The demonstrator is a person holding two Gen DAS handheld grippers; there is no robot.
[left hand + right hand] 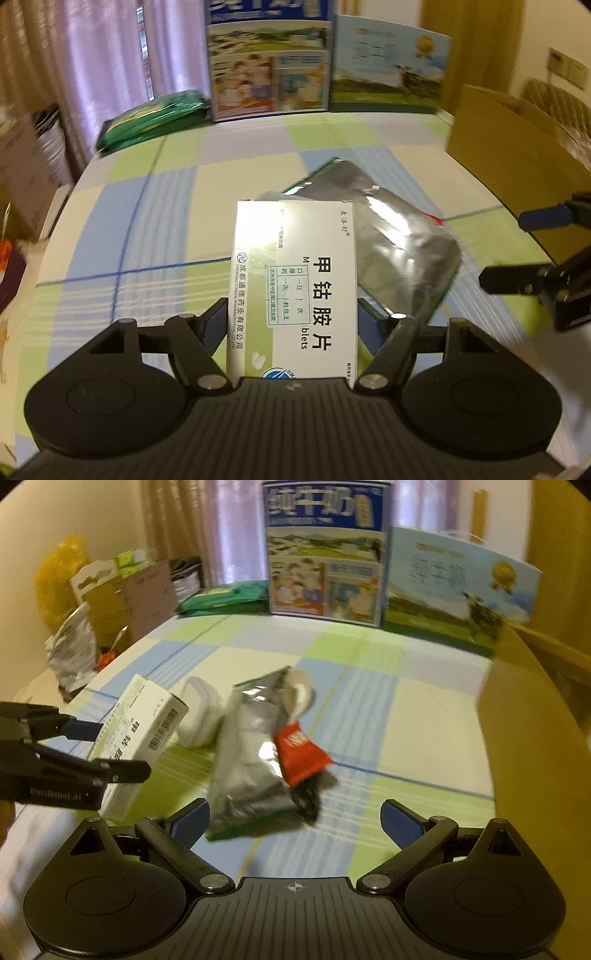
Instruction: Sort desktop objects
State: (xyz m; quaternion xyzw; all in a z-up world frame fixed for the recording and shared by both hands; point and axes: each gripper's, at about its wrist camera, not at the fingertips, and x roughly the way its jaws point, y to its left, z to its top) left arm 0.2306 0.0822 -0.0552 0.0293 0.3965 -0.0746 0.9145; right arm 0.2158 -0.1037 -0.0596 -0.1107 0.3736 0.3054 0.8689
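Checked tablecloth (155,206) in green, blue and cream. Glossy milk carton (325,554) upright at its far edge, top cut off. Before that carton, crumpled silver foil pouch (247,760), red packet (301,753) on it, blurred. Left of the pouch, white cardboard medicine box (295,288), long axis pointing toward the carton, clamped in left gripper (291,325). Right gripper (295,818) spread wide, grasping nothing.
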